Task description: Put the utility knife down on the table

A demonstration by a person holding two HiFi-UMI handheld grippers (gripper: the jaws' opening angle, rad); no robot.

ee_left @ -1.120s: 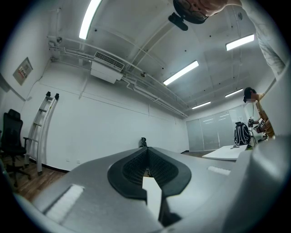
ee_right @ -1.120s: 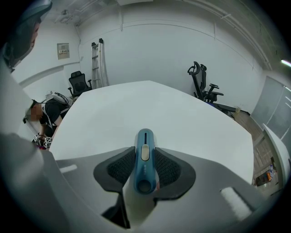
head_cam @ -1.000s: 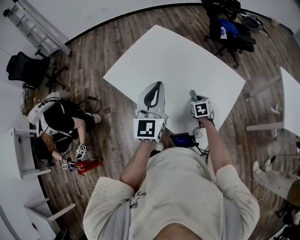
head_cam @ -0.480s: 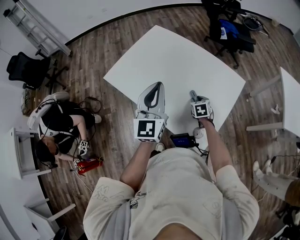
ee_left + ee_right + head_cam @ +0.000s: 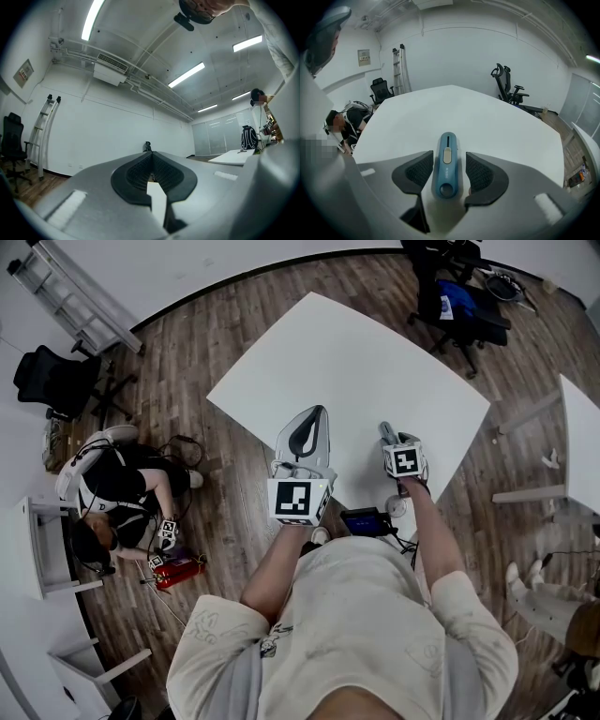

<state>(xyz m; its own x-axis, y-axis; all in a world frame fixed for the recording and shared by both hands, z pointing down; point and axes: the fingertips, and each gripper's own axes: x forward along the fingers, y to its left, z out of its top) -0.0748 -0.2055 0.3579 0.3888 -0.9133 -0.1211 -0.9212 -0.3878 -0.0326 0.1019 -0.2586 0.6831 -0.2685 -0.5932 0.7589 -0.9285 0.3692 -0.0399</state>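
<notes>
Looking down in the head view, I saw a smooth white table [image 5: 347, 362] on a plank wood floor [image 5: 216, 343]. Only the right gripper view showed the utility knife [image 5: 447, 164]: rounded blue plastic, lying on the tabletop at lower centre between the ribbed black pads [image 5: 480, 174] of my right gripper [image 5: 387, 434]. Its jaws had just been opening and stood clear of the knife. My left gripper [image 5: 151, 164] was closed on nothing.

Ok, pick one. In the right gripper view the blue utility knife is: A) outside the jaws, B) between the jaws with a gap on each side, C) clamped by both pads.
B: the jaws of the right gripper have just been opening; the utility knife lies on the table, a gap either side.
</notes>
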